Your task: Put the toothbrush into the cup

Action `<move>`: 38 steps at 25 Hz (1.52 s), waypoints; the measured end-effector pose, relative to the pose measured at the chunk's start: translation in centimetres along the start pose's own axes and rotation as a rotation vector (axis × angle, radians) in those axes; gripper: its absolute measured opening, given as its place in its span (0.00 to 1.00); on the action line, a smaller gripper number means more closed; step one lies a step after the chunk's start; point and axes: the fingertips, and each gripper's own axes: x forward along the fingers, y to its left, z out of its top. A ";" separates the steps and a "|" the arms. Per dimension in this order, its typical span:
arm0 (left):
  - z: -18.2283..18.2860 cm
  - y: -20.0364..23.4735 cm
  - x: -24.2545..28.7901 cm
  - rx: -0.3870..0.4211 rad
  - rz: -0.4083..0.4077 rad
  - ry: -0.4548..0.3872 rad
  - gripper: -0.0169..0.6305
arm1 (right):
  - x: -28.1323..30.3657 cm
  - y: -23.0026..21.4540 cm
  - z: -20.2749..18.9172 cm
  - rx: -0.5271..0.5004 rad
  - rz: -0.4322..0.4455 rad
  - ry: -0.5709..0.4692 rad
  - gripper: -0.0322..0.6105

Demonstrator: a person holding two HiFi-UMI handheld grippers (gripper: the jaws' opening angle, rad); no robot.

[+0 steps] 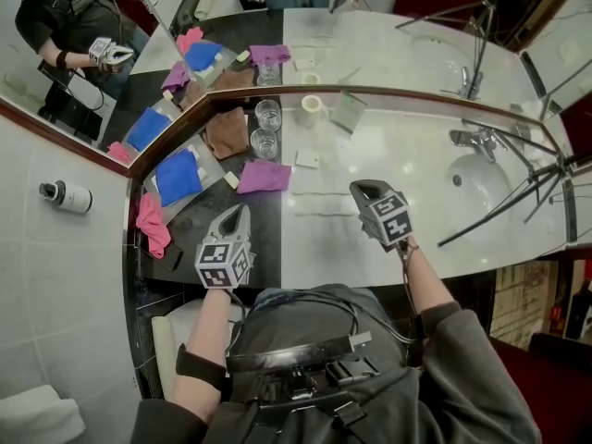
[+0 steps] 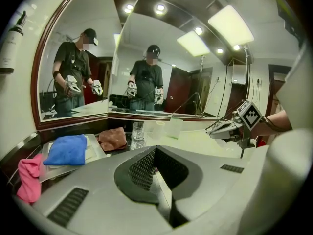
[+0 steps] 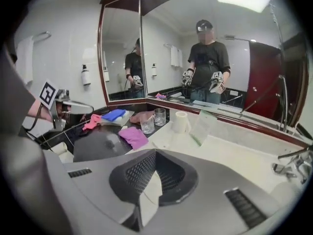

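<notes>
Two clear glass cups stand at the back of the dark counter, the nearer cup [image 1: 264,142] [image 3: 146,125] in front of the farther cup [image 1: 267,114] [image 3: 160,116]. In the right gripper view a thin pale stick seems to lean in the nearer cup; I cannot tell whether it is the toothbrush. My left gripper [image 1: 239,214] [image 2: 155,156] hangs shut and empty over the dark counter, well in front of the cups. My right gripper [image 1: 359,189] [image 3: 153,161] is raised over the white counter, jaws shut with nothing between them.
A purple cloth [image 1: 264,176] lies beside the cups, a brown cloth [image 1: 227,132] behind it. A blue cloth [image 1: 178,176] rests on a tray, a pink cloth [image 1: 153,222] at the left edge. A white roll [image 1: 313,104] and a card [image 1: 347,111] stand by the mirror. The sink [image 1: 476,185] and dark stand legs [image 1: 504,206] are at right.
</notes>
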 end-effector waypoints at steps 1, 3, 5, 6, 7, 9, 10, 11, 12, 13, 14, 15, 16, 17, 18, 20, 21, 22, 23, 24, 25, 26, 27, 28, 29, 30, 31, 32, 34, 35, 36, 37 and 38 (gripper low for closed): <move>0.0 -0.2 0.1 0.000 0.002 0.002 0.03 | -0.2 -0.6 -0.1 0.031 0.007 -0.019 0.08; -0.2 -0.7 0.4 -0.001 0.005 0.007 0.03 | -0.8 -1.3 -0.4 0.091 0.028 -0.051 0.08; -0.3 -1.4 0.8 -0.006 0.006 0.010 0.03 | -1.5 -1.9 -0.5 0.141 0.043 -0.078 0.08; -0.4 -1.7 1.0 -0.008 0.006 0.011 0.03 | -1.8 -2.2 -0.7 0.160 0.048 -0.088 0.08; -0.4 -1.9 1.2 -0.010 0.005 0.012 0.03 | -2.0 -2.4 -1.0 0.176 0.053 -0.094 0.08; -0.5 -2.4 1.5 -0.015 0.004 0.015 0.03 | -2.4 -2.9 -1.6 0.202 0.062 -0.101 0.08; -0.5 -2.7 1.6 -0.017 0.003 0.017 0.03 | -2.6 -3.1 -1.8 0.211 0.066 -0.103 0.08; -0.5 -2.9 1.8 -0.016 0.001 0.018 0.03 | -2.7 -3.3 -2.0 0.218 0.069 -0.103 0.08; -0.6 -3.2 1.9 -0.008 -0.002 0.020 0.03 | -2.8 -3.5 -2.2 0.221 0.072 -0.103 0.08; -0.6 -3.5 2.1 0.007 -0.003 0.023 0.03 | -2.9 -3.7 -2.3 0.222 0.074 -0.104 0.08; -0.5 -3.8 2.3 0.025 -0.002 0.026 0.03 | -2.9 -3.9 -2.4 0.222 0.075 -0.104 0.08; -0.5 -3.9 2.4 0.037 0.000 0.028 0.03 | -2.9 -4.1 -2.4 0.222 0.076 -0.104 0.08; -0.4 -4.1 2.5 0.038 0.001 0.027 0.03 | -2.9 -4.3 -2.5 0.223 0.076 -0.104 0.08; -0.4 -4.2 2.5 0.028 0.000 0.025 0.03 | -2.9 -4.4 -2.5 0.223 0.077 -0.102 0.08; -0.3 -4.2 2.6 0.014 -0.001 0.024 0.03 | -2.8 -4.5 -2.6 0.221 0.078 -0.099 0.08; -0.3 -4.3 2.6 -0.002 0.000 0.024 0.03 | -2.6 -4.7 -2.5 0.212 0.080 -0.092 0.08; -0.3 -4.3 2.6 -0.002 0.002 0.027 0.03 | -2.5 -4.8 -2.6 0.205 0.082 -0.088 0.08; -0.3 -4.3 2.6 0.000 0.003 0.031 0.03 | -2.3 -4.9 -2.7 0.197 0.085 -0.082 0.08; -0.4 -4.2 2.5 0.002 0.005 0.035 0.03 | -2.0 -4.8 -2.8 0.182 0.090 -0.072 0.08; -0.4 -4.1 2.5 0.003 0.006 0.039 0.03 | -1.8 -4.5 -2.8 0.155 0.097 -0.058 0.08; -0.5 -4.0 2.4 0.004 0.006 0.043 0.03 | -1.5 -4.0 -2.7 0.109 0.107 -0.037 0.08; -0.6 -3.9 2.3 0.004 0.007 0.047 0.03 | -1.2 -3.4 -2.5 0.042 0.119 -0.009 0.08; -0.7 -3.7 2.3 0.005 0.007 0.050 0.03 | -0.7 -2.7 -2.4 -0.043 0.131 0.024 0.08; -0.8 -3.6 2.2 0.005 0.007 0.054 0.03 | -0.2 -2.0 -2.5 -0.136 0.142 0.060 0.08; -0.9 -3.5 2.1 0.004 0.007 0.058 0.03 | 0.4 -1.4 -2.7 -0.226 0.155 0.095 0.08; -1.1 -3.4 2.0 0.003 0.008 0.062 0.03 | 1.0 -0.9 -2.8 -0.300 0.171 0.127 0.09; -1.2 -3.3 1.9 0.002 0.008 0.067 0.03 | 1.7 -0.3 -3.1 -0.353 0.191 0.154 0.10; -1.4 -3.2 1.8 0.002 0.007 0.071 0.03 | 2.4 0.1 -3.3 -0.388 0.214 0.176 0.13; -1.8 -3.0 1.8 0.002 0.005 0.080 0.03 | 4.0 1.0 -3.9 -0.441 0.264 0.220 0.20; -2.1 -2.9 1.7 0.001 0.005 0.084 0.03 | 4.7 1.4 -4.2 -0.474 0.287 0.245 0.21; -2.3 -2.7 1.6 0.000 0.005 0.088 0.03 | 5.4 1.7 -4.7 -0.513 0.306 0.277 0.25; -2.5 -2.6 1.5 -0.001 0.006 0.092 0.03 | 6.0 2.0 -5.3 -0.553 0.322 0.311 0.27; -2.7 -2.4 1.4 -0.004 0.008 0.095 0.03 | 6.7 2.2 -5.9 -0.590 0.333 0.344 0.27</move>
